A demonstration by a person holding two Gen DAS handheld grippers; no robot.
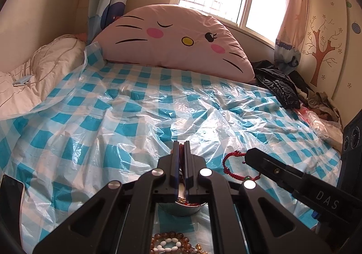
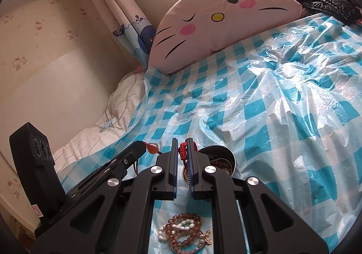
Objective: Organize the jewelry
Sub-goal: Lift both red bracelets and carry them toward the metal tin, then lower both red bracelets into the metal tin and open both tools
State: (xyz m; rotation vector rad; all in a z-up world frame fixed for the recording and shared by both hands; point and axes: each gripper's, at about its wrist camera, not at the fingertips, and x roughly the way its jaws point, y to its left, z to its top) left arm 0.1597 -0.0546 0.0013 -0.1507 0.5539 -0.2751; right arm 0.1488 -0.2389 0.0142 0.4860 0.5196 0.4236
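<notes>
Two tongs share one red cord bracelet point(image 1: 235, 167). In the left wrist view, the left tongs point(image 1: 181, 144) are clamped on a red strand, and the loop hangs over the bed point(image 1: 135, 104) toward the right tongs point(image 1: 247, 155). It looks light and limp, so a pinch on the knotted cord should hold best.

In the right wrist view, the right tongs point(image 2: 182, 142) grip the red knot above a metal bowl point(image 2: 230, 159); bead bracelets point(image 2: 185, 233) lie below.
</notes>
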